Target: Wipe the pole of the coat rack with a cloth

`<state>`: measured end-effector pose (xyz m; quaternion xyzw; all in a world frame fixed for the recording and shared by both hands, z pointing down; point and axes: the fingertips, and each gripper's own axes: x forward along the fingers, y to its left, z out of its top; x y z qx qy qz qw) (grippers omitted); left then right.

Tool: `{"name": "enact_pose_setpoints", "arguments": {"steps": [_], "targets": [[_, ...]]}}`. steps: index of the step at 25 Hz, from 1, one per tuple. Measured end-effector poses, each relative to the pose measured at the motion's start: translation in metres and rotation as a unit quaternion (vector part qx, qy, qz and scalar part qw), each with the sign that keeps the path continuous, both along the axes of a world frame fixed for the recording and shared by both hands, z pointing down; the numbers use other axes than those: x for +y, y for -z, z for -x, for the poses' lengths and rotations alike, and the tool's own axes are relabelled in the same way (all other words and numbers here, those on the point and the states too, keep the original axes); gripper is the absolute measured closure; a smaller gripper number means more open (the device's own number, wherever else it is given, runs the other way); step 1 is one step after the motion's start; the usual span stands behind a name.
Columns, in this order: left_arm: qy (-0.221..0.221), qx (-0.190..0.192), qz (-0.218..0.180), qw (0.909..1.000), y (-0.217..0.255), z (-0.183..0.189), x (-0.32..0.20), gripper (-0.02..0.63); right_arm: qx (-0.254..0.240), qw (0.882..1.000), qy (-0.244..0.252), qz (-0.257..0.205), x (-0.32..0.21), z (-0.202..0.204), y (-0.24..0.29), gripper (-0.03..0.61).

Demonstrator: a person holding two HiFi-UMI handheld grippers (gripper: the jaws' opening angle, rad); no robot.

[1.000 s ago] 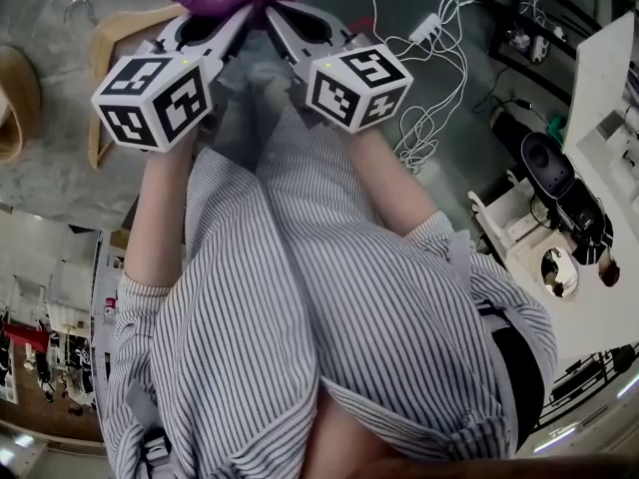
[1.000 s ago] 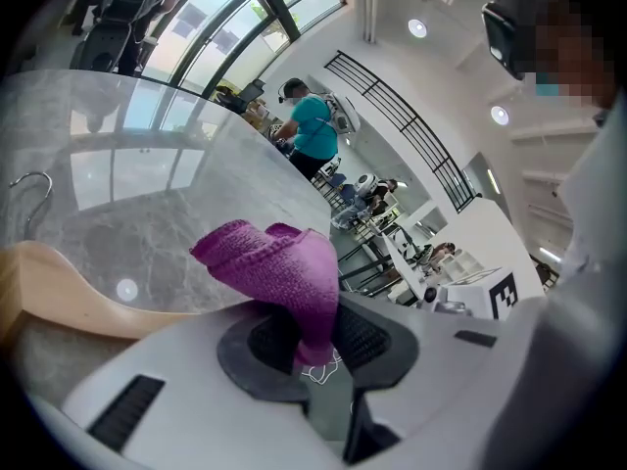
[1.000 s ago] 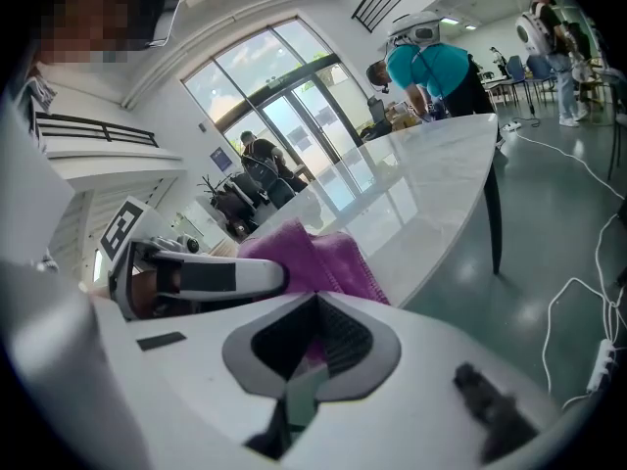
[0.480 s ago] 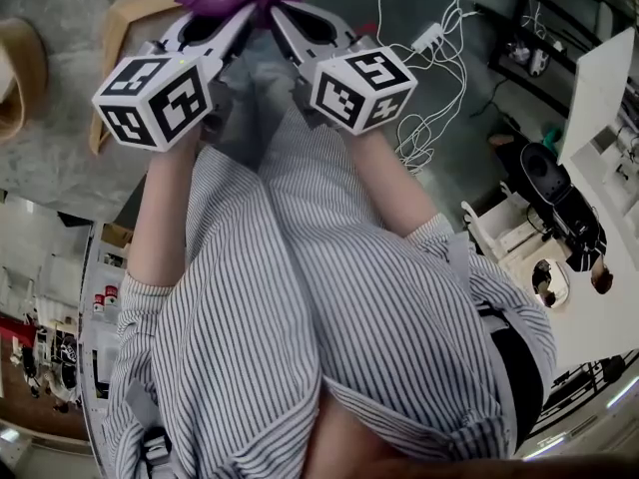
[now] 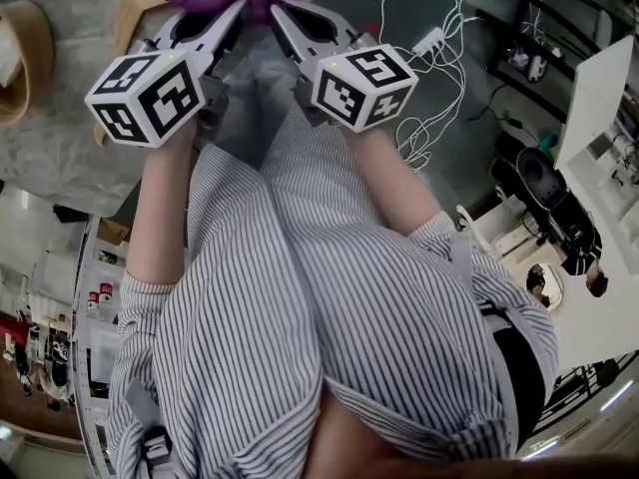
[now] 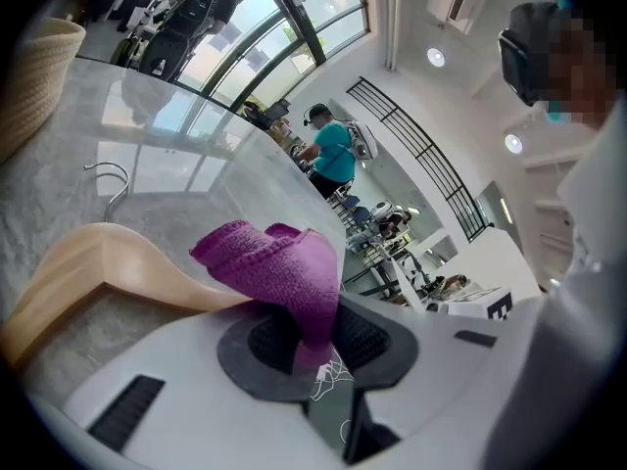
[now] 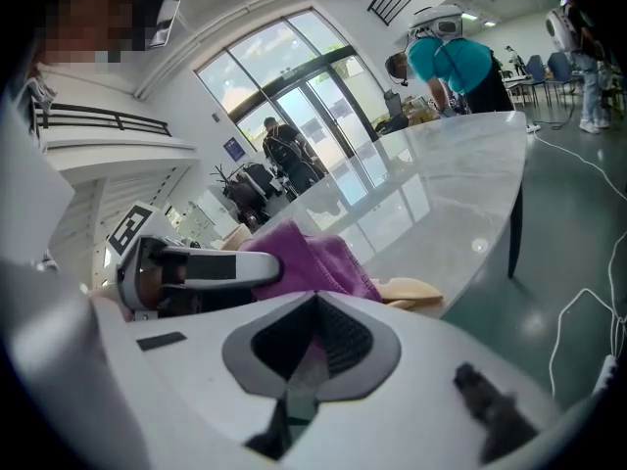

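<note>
Both forearms reach straight out from the striped shirt [image 5: 300,307] and angle inward, so the two tools form a V with tips meeting at the top of the head view.

Left gripper [image 5: 232,16]: fingers [image 6: 260,346] closed, pinching the lower edge of the purple cloth [image 6: 269,262]. The cloth bunches up above the pads.

Right gripper [image 5: 282,16]: fingers [image 7: 345,346] also clamped together, with a strip of the same cloth caught between the pads. The rest of it is bunched just ahead of them, against the left gripper's tip.

The cloth hangs between the two tips, above the marble bench [image 6: 176,164] and over a wooden hanger [image 6: 108,262] lying on it. A woven basket [image 5: 25,58] sits on the bench well off to the left.
</note>
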<state>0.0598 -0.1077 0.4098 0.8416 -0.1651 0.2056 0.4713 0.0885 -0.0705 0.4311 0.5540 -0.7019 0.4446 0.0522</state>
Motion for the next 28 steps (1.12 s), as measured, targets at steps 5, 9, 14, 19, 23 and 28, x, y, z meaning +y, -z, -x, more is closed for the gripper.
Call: {"name": "enact_pose_setpoints", "arguments": {"steps": [5, 9, 14, 19, 23, 28], "targets": [[0.010, -0.001, 0.003, 0.9999, -0.003, 0.005, -0.005, 0.534, 0.000, 1.000, 0.014, 0.005, -0.003, 0.002, -0.005, 0.563], [0.025, -0.001, 0.000, 0.9997, -0.005, 0.009, -0.014, 0.534, 0.001, 1.000, 0.029, 0.006, -0.009, 0.005, -0.008, 0.563], [0.038, 0.000, 0.008, 0.9992, -0.009, 0.020, -0.018, 0.534, 0.001, 0.999, 0.048, 0.002, -0.020, 0.015, -0.006, 0.563], [0.057, 0.002, 0.005, 0.9984, -0.009, 0.032, -0.030, 0.533, 0.004, 0.998, 0.069, 0.002, -0.030, 0.029, -0.007, 0.563], [0.075, 0.000, 0.005, 0.9972, -0.011, 0.042, -0.038, 0.533, 0.003, 0.997, 0.083, 0.003, -0.037, 0.037, -0.010, 0.563], [0.095, 0.002, 0.006, 0.9955, -0.008, 0.063, -0.046, 0.533, 0.000, 0.996, 0.088, -0.002, -0.046, 0.056, -0.004, 0.563]]}}
